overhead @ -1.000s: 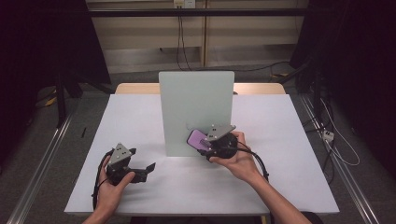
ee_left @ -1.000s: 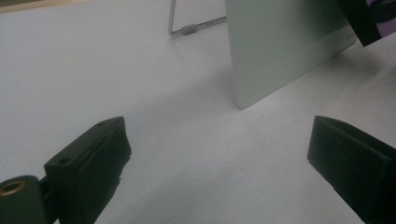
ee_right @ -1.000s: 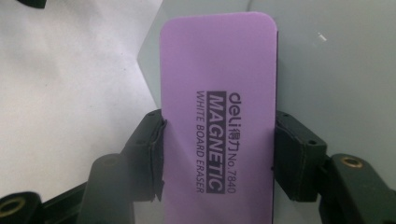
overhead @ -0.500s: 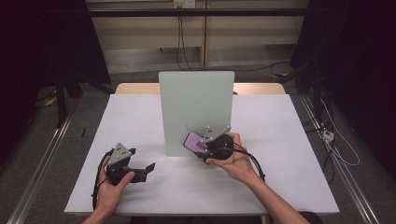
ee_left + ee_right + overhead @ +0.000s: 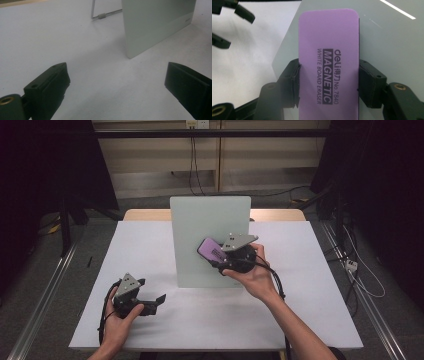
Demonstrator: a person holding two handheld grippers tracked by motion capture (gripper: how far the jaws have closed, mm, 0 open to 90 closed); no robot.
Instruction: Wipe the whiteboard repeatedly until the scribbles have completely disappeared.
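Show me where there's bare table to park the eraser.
Bare table lies right of the whiteboard, and between it and the left gripper. It is tight at the board's face, where the right gripper holds the purple eraser.

Lab: dark curtains (image 5: 45, 175), wall cables (image 5: 194, 157), floor rails (image 5: 47, 290).

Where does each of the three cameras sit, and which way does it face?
High view: above the table's near edge, looking forward and down; both forearms show.
Left gripper view: on the left tongs, facing the upright pale grey-green board.
Right gripper view: on the right tongs, facing the purple rectangular whiteboard eraser.
All share the board.
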